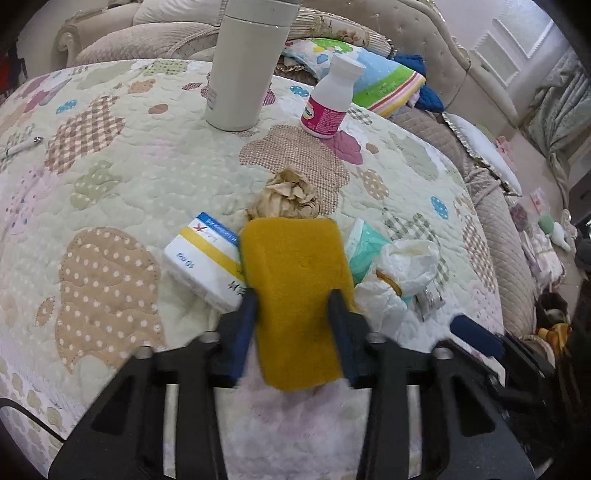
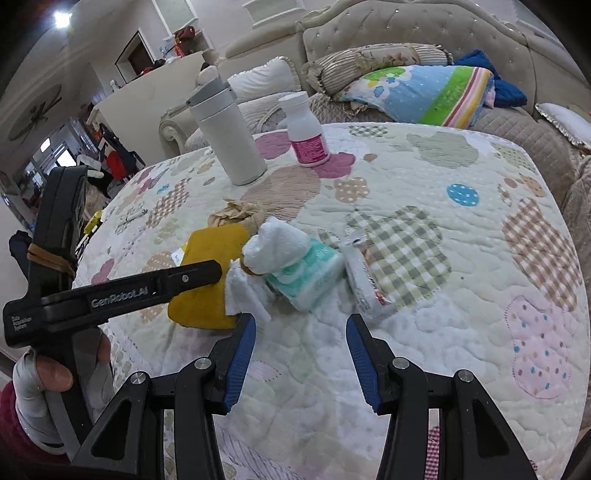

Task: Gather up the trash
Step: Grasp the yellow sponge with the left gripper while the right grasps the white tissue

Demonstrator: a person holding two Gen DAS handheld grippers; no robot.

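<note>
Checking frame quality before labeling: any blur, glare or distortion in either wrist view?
Left wrist: left tool shut on the yellow sponge, finger edges motion-smeared; thermos cropped at top; fisheye bends the quilt. Right wrist: sharper, right tool open; ceiling light blown out; dark vignette corners.
</note>
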